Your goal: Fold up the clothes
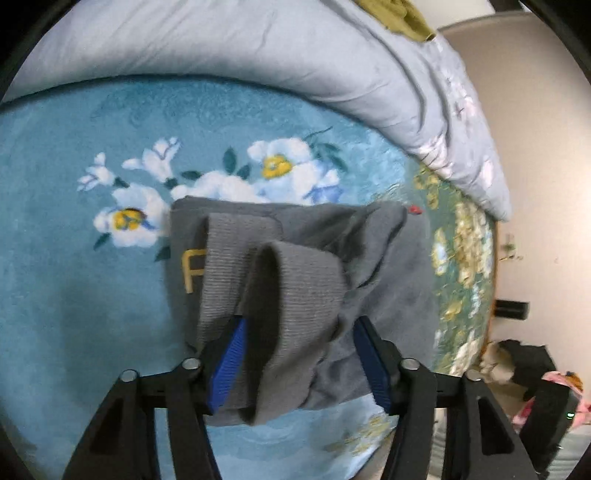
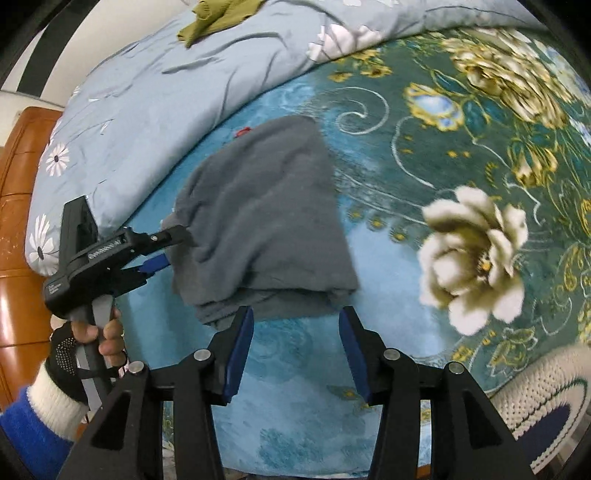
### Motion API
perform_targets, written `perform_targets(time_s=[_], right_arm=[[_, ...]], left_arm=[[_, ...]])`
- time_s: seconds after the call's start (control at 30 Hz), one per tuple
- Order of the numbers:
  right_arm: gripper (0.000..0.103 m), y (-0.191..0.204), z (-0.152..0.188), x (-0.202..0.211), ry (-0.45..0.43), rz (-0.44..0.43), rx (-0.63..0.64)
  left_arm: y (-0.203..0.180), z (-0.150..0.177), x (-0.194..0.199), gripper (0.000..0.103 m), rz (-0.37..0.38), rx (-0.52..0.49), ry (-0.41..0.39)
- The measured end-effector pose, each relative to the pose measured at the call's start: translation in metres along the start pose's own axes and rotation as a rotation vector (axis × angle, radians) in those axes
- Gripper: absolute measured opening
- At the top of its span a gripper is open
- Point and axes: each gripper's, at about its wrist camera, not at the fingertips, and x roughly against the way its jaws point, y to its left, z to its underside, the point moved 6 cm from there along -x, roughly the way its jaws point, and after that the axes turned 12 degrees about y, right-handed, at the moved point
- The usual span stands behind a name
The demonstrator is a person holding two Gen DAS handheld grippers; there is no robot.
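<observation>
A blue flowered blanket [image 2: 369, 240] is covering the bed, with a pale grey quilt [image 1: 258, 48] bunching along its far side and an olive-green garment [image 2: 218, 18] lying on top of that quilt. The grey sweater [image 2: 266, 221] is lying in the middle of the blanket, already gathered into a compact, roughly folded bundle, with its ribbed cuffs [image 1: 288, 288] doubling over the near edge and a yellow letter showing beside them. The left gripper [image 1: 299, 365] is reaching into that bundle: its blue pads are standing about half apart with the ribbed cloth filling the gap, though whether they are truly pinching it is hard to tell. The right gripper [image 2: 295, 354] is hovering just short of the sweater's near hem, its jaws standing half open and holding nothing. A gloved hand [image 2: 85, 343] is gripping the left tool's handle. Judging by this, a late fold is being set down; the next move probably calls for smoothing the cuffs flat, or taking a firm hold on both near corners.
</observation>
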Motion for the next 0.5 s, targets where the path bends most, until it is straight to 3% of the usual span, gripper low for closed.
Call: perform_targets(time_s=[0.07, 0.17, 0.23, 0.3, 0.37, 0.5], right_arm=[[0.05, -0.002, 0.001, -0.002, 0.016, 0.006, 0.002], [0.05, 0.003, -0.002, -0.005, 0.036, 0.008, 0.02], [0.05, 0.01, -0.004, -0.004, 0.043, 0.008, 0.042], [0.05, 0.017, -0.007, -0.004, 0.05, 0.011, 0.063], [0.05, 0.023, -0.011, -0.005, 0.058, 0.017, 0.084], [0.05, 0.032, -0.018, -0.005, 0.068, 0.025, 0.11]], left_arm=[[-0.005, 0.003, 0.002, 0.04, 0.015, -0.024, -0.008], [-0.004, 0.003, -0.005, 0.037, 0.02, -0.035, 0.017], [0.001, 0.001, -0.007, 0.018, 0.023, -0.009, 0.014], [0.003, 0.001, -0.002, 0.009, 0.041, 0.008, -0.021], [0.002, 0.004, 0.005, 0.004, 0.056, 0.023, -0.054], [0.016, 0.006, 0.033, 0.004, 0.119, 0.115, -0.154]])
